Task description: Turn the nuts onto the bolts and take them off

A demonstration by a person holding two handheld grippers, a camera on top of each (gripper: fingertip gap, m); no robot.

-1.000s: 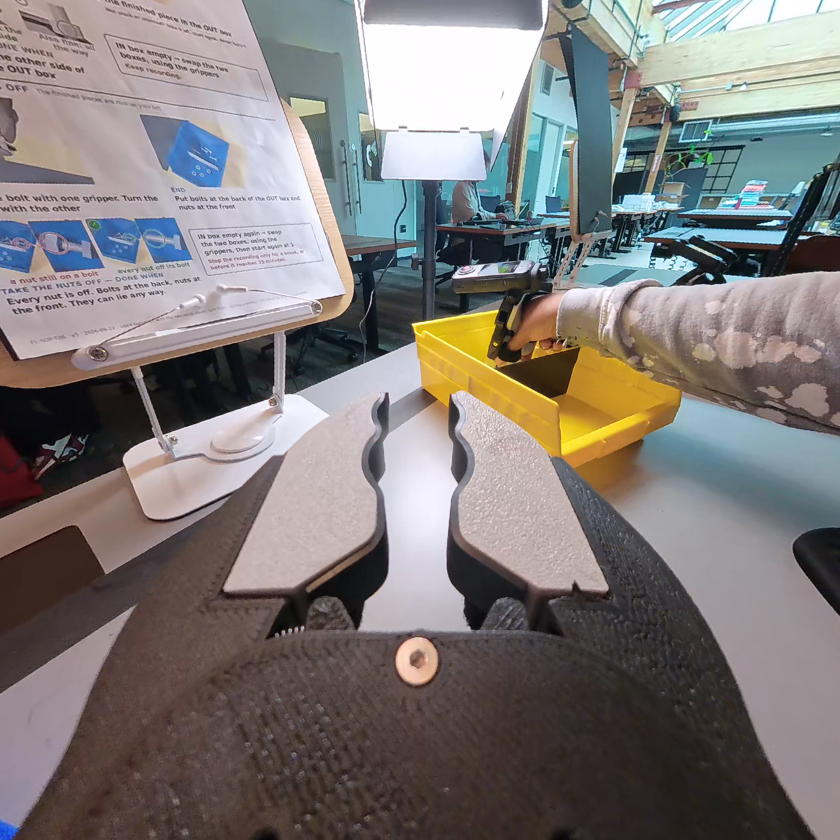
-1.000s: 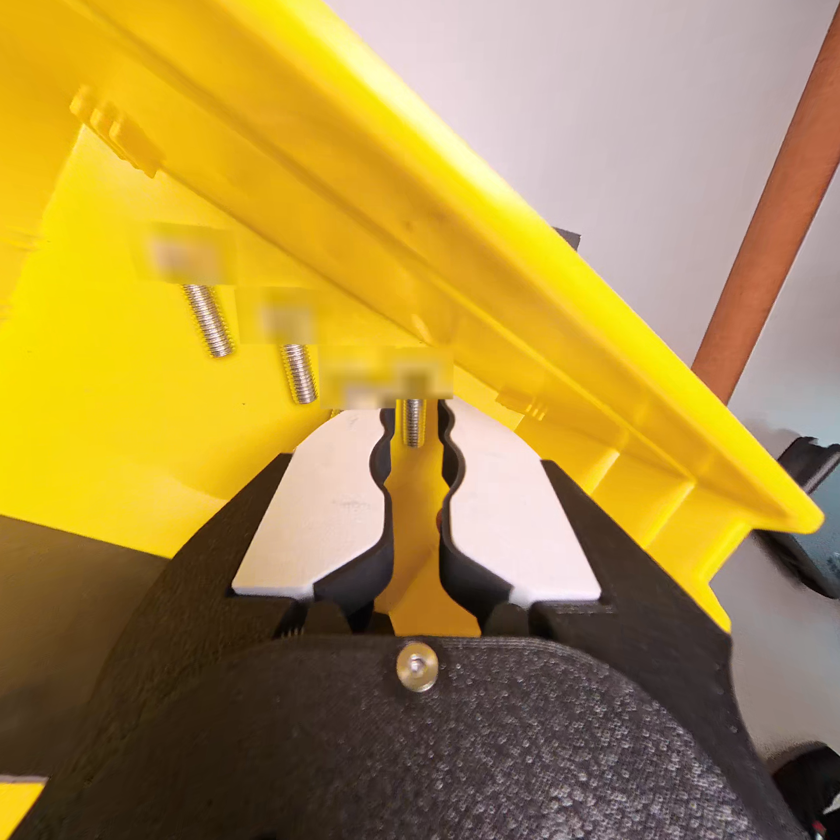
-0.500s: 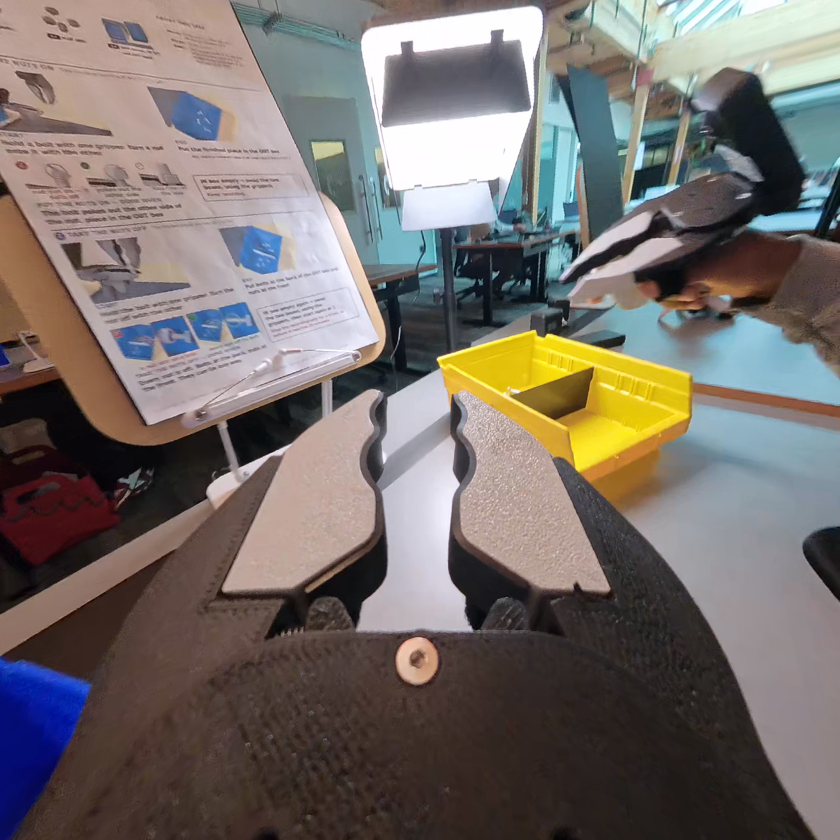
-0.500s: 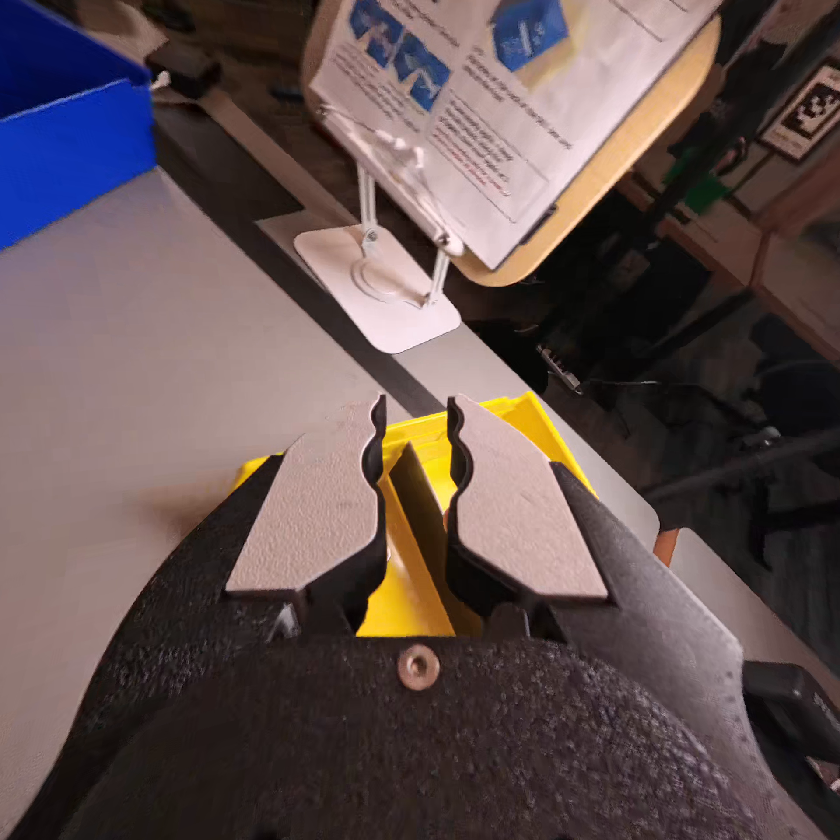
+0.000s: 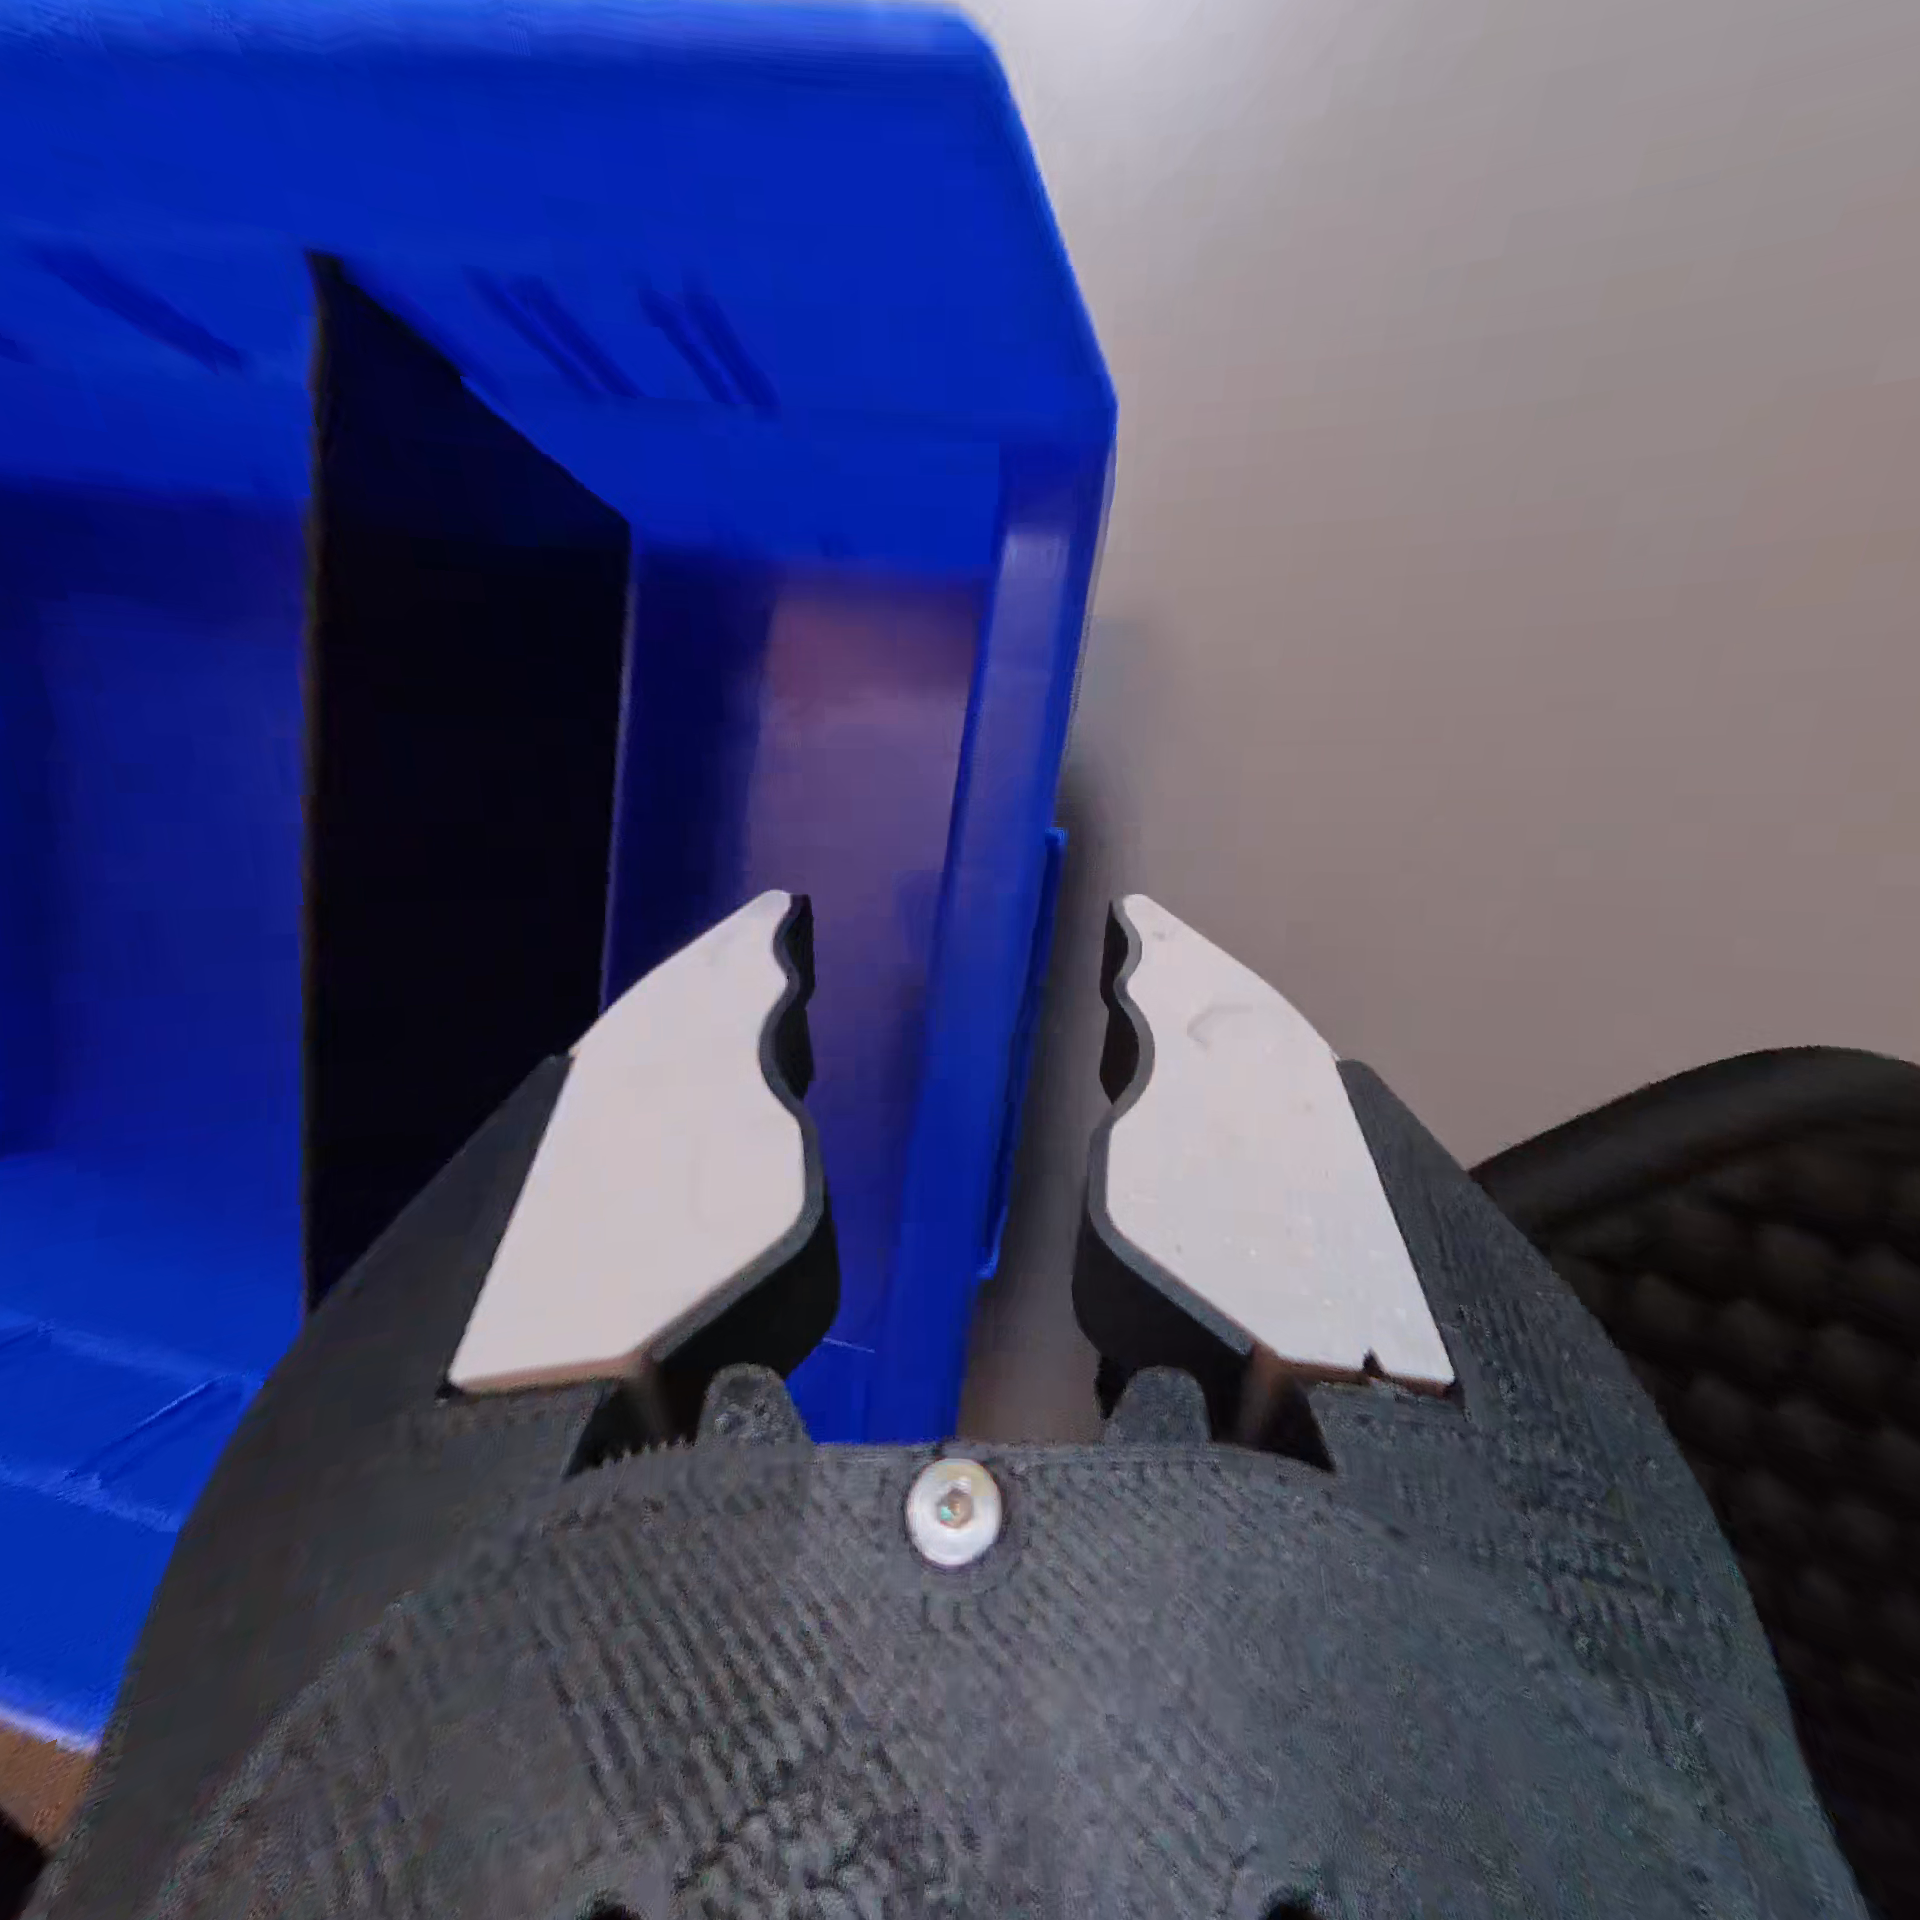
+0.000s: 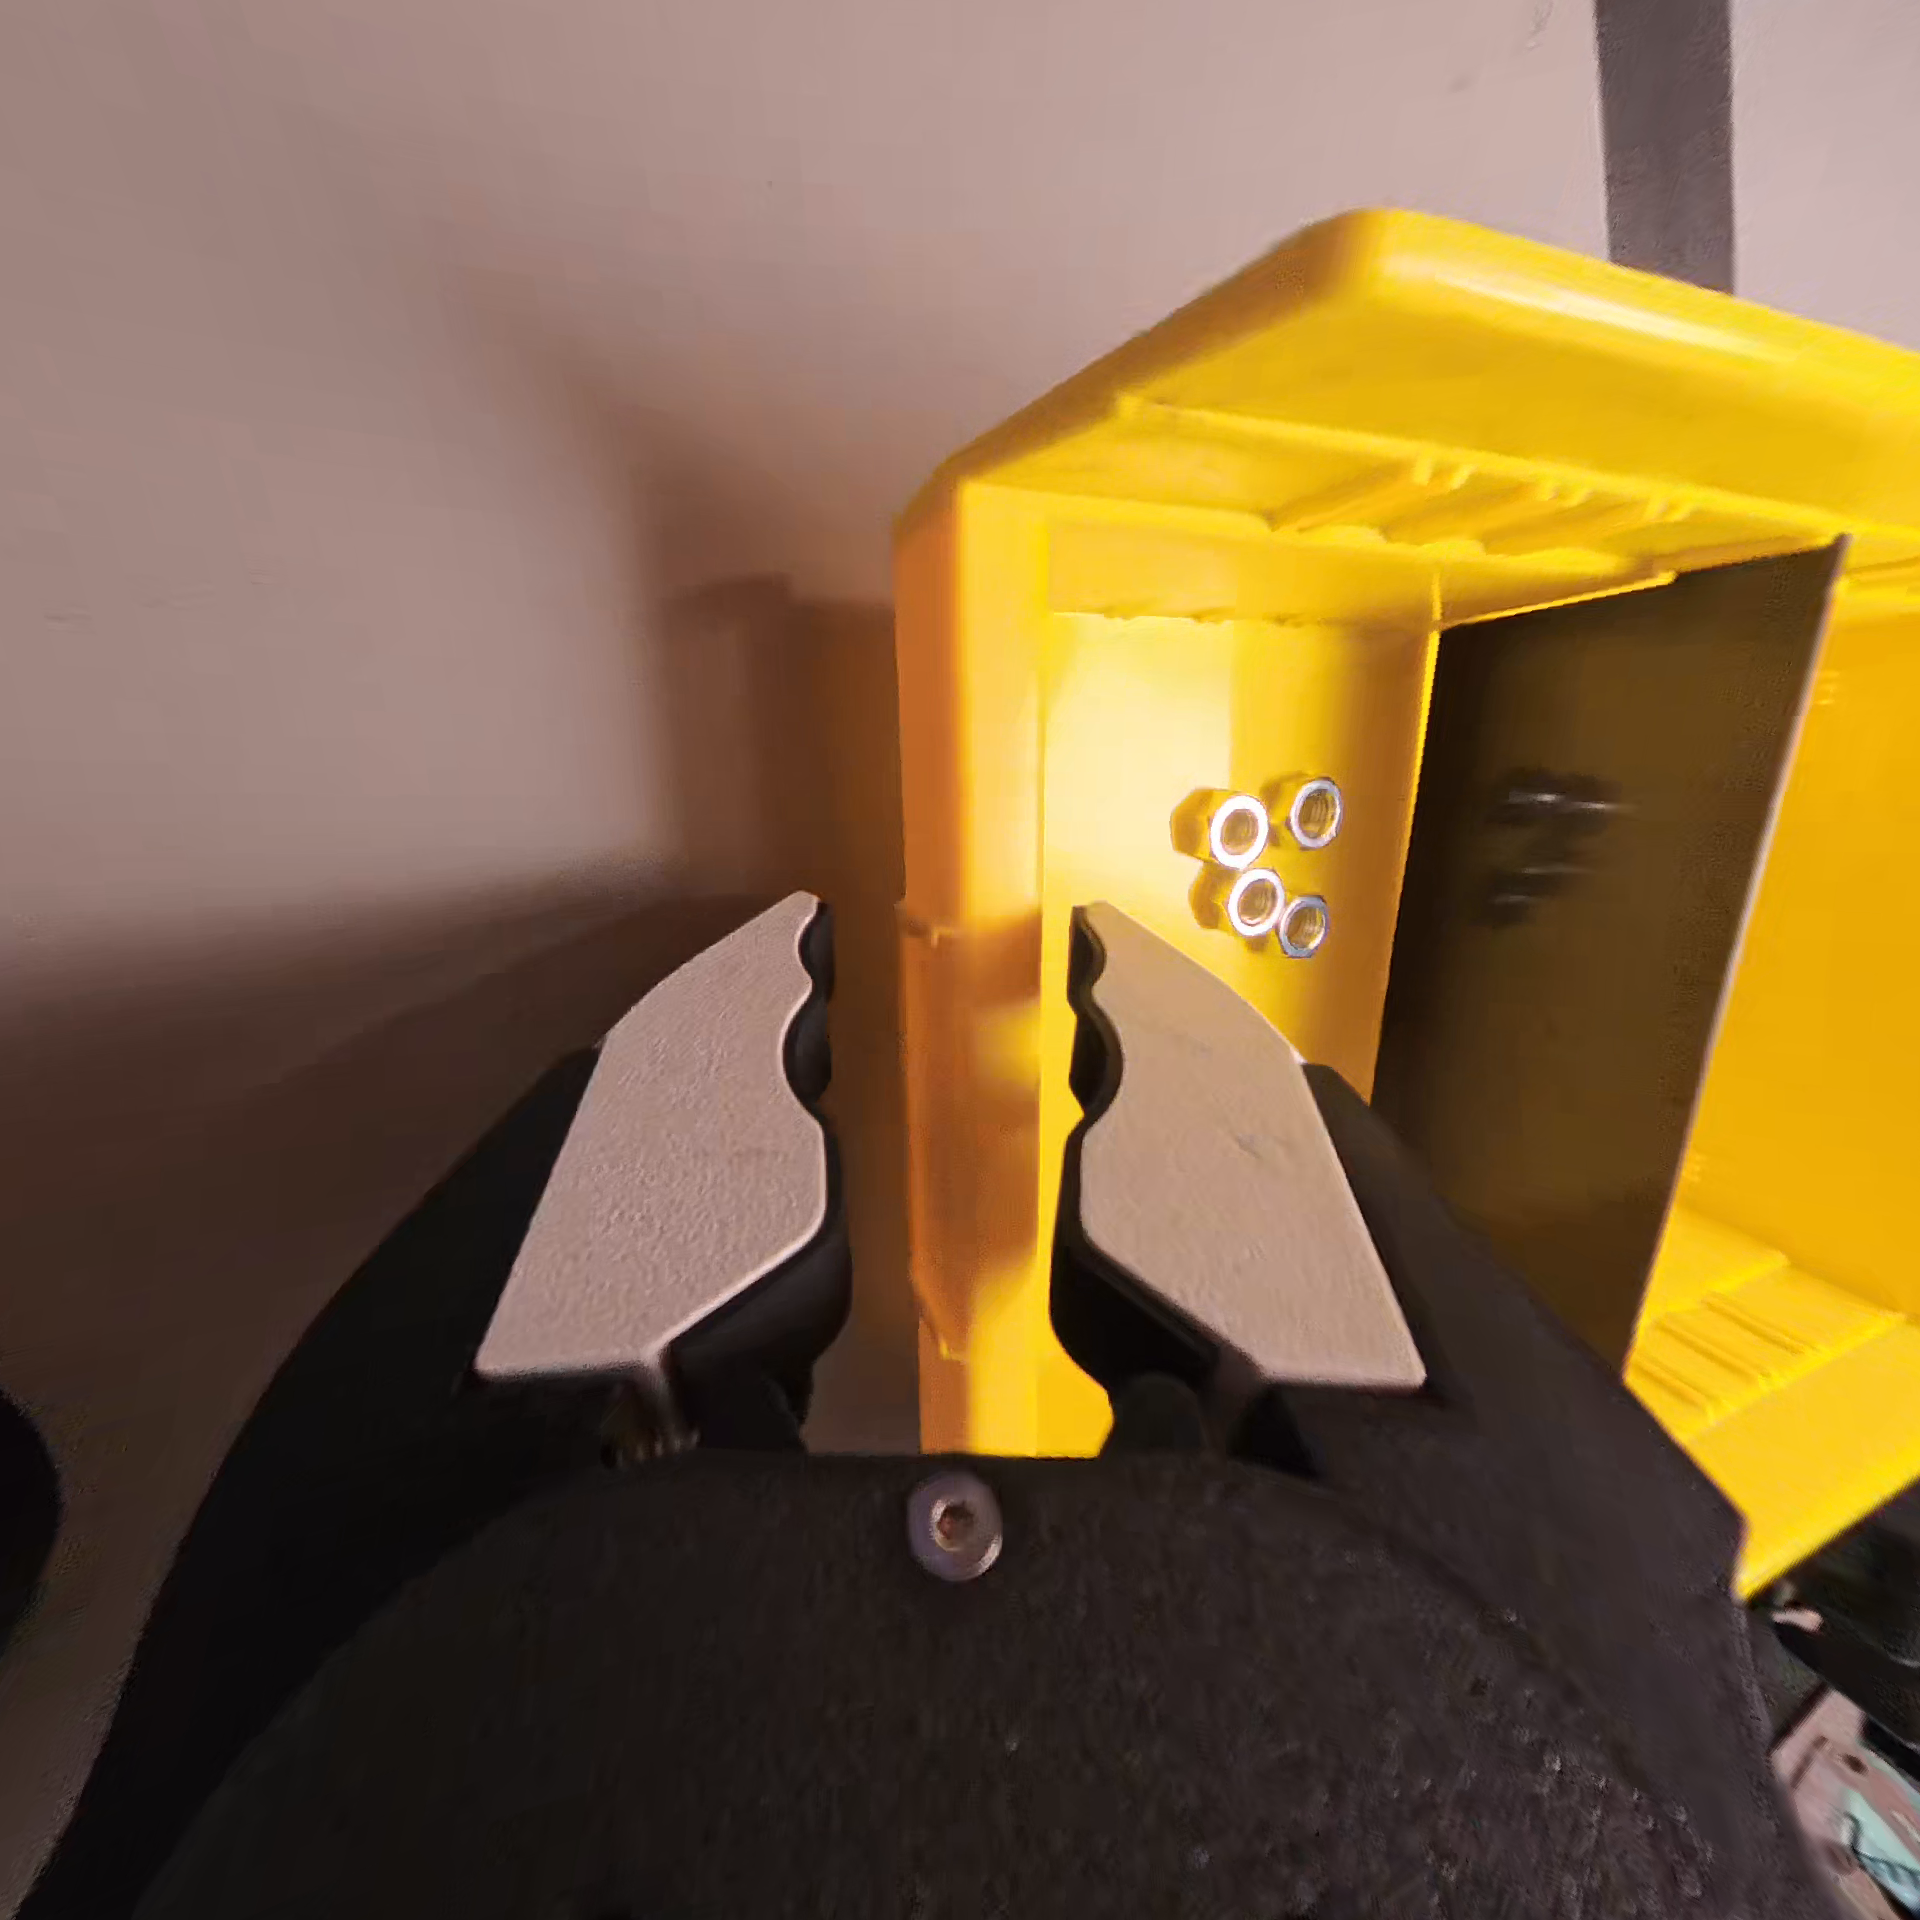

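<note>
In the left wrist view, my left gripper [image 5: 956, 914] is open, with one finger on each side of the right wall of a blue bin [image 5: 727, 312] and a gap on both sides. A black divider [image 5: 468, 779] stands inside the bin. In the right wrist view, my right gripper [image 6: 948, 914] is open and straddles the left wall of a yellow bin [image 6: 966, 1091] without touching it. Several steel nuts [image 6: 1262, 878] lie clustered on the bin floor just right of my right finger. A dark divider [image 6: 1610, 935] stands behind them. No bolts are in view.
Both bins sit on a grey table [image 5: 1507, 520], which also shows in the right wrist view [image 6: 416, 468]. A black textured object [image 5: 1745, 1403] lies close to the right of my left gripper. A dark strip [image 6: 1662, 125] runs behind the yellow bin. Left tips to right tips: about 45 cm.
Both grippers have come down from raised poses. The left turned from the instruction stand to the blue bin's wall, the right dropped to the yellow bin's wall. Both jaws stand wider apart.
</note>
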